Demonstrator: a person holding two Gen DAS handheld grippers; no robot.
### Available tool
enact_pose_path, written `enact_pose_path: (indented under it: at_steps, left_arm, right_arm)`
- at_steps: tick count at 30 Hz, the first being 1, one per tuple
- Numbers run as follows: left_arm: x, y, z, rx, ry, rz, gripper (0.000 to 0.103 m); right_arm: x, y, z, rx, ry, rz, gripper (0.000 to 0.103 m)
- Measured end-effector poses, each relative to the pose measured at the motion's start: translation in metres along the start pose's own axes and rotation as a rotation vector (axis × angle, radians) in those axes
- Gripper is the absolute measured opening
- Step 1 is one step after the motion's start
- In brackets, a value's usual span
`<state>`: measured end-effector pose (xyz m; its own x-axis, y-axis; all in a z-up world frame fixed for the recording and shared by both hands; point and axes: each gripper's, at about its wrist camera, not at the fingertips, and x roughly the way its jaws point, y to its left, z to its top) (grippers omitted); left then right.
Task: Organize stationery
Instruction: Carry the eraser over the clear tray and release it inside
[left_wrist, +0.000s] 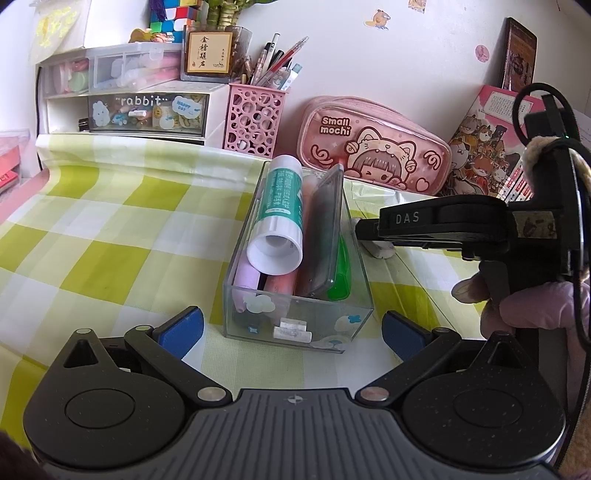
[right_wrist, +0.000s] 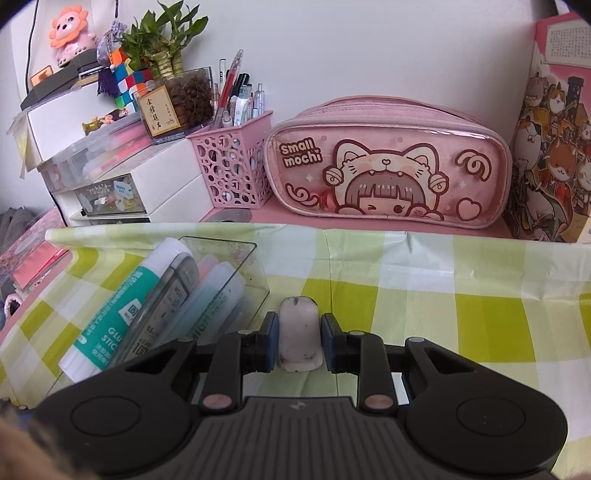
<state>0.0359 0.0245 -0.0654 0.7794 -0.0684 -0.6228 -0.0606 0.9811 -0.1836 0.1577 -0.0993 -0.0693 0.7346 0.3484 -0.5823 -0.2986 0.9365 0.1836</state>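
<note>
A clear plastic box (left_wrist: 258, 229) stands on the green-checked cloth. It holds a glue stick (left_wrist: 280, 206), a dark flat case (left_wrist: 325, 225), a green highlighter (left_wrist: 341, 273) and pastel pens. My left gripper (left_wrist: 291, 325) is open, its blue pads wide apart just short of the box's near end. To the right of the box a worn white eraser (right_wrist: 298, 332) lies on the cloth. My right gripper (right_wrist: 298, 334) is shut on the eraser, a blue pad against each side. In the left wrist view the right gripper (left_wrist: 369, 230) reaches in from the right over the eraser (left_wrist: 380, 252).
Along the back wall stand a pink "Small mochi" pencil case (right_wrist: 388, 166), a pink pen holder (right_wrist: 232, 166) with several pens, white drawer units (left_wrist: 129, 107) and a picture box (right_wrist: 550, 147). A person's gloved hand (left_wrist: 517, 306) grips the right tool.
</note>
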Motion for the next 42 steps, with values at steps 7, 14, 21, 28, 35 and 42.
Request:
enact_pose_path:
  at_steps: [7, 14, 21, 28, 35, 42]
  left_arm:
    - [0.001, -0.001, -0.002, 0.011, -0.025, 0.009, 0.097]
    - [0.001, 0.001, -0.003, 0.003, -0.039, -0.004, 0.098]
    - [0.002, -0.001, -0.004, 0.028, -0.043, 0.001, 0.098]
    - [0.003, -0.001, -0.005, 0.035, -0.046, -0.003, 0.098]
    - [0.002, 0.001, -0.004, 0.03, -0.048, -0.011, 0.098]
    - [0.002, 0.001, -0.005, 0.029, -0.049, -0.014, 0.098]
  right_arm:
    - [-0.014, -0.025, -0.002, 0.237, 0.046, 0.07, 0.058]
    - [-0.028, -0.035, 0.016, 0.369, 0.024, 0.158, 0.058]
    - [-0.026, -0.015, 0.046, 0.331, 0.006, 0.218, 0.058]
    - [-0.018, 0.004, 0.061, 0.345, 0.036, 0.25, 0.058]
    - [-0.009, 0.012, 0.058, 0.346, 0.073, 0.249, 0.058]
    - [-0.007, 0.009, 0.062, 0.35, 0.071, 0.223, 0.059]
